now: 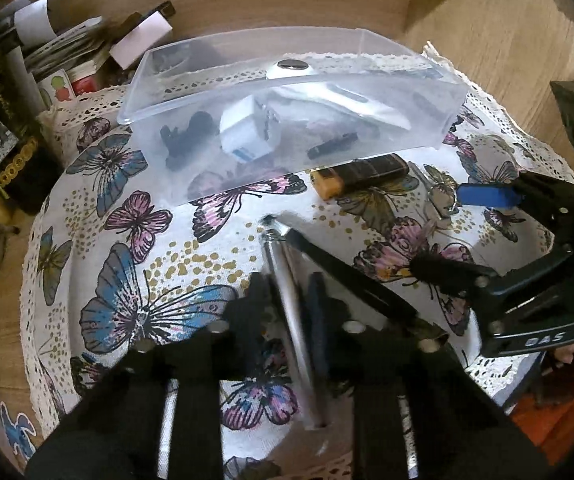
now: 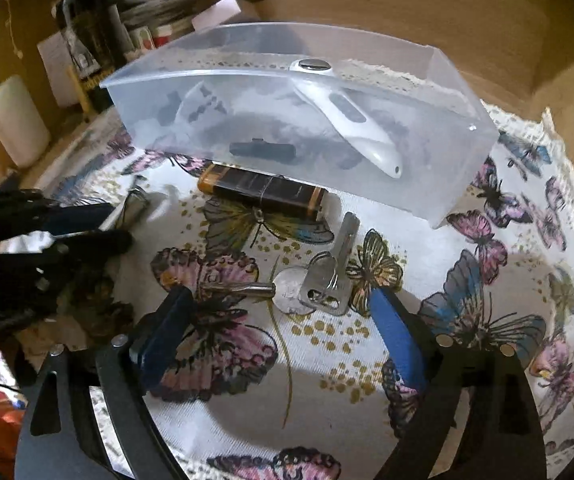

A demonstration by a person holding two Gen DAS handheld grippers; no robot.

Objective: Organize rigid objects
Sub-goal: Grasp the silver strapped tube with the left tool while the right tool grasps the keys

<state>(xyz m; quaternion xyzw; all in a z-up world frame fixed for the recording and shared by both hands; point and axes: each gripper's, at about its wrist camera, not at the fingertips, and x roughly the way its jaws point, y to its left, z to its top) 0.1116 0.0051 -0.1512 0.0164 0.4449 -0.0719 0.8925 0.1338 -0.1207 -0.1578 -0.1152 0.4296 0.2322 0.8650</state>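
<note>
My left gripper (image 1: 287, 300) is pinched on a silver metal rod (image 1: 293, 320), probably a telescopic pointer or antenna, which runs from low centre of the left view up toward the middle. My right gripper (image 2: 283, 316) has its blue-padded fingers (image 2: 397, 332) spread wide over the bunch of keys (image 2: 319, 280) lying mid-frame on the butterfly tablecloth (image 2: 467, 320), not touching them. The clear plastic bin (image 2: 463, 152) sits across the upper half of both views and already holds a white handheld device (image 2: 351, 120), a white adapter cube (image 1: 247, 132) and some small black pieces. A black and orange lighter (image 2: 263, 192) lies just beside the bin's near wall. I judge the rod to be the risk: it is long, smooth and gripped near one end, so it could pivot or slide between my pads, and its far tip may catch the bin's rim as I lift it over. The keys lie flat, so my right fingers could skate across them or drag the cloth instead. The only readable writing is "DAS" on the right gripper's body, at the right edge of the left view; labels on the clutter at upper left are too blurred.
</note>
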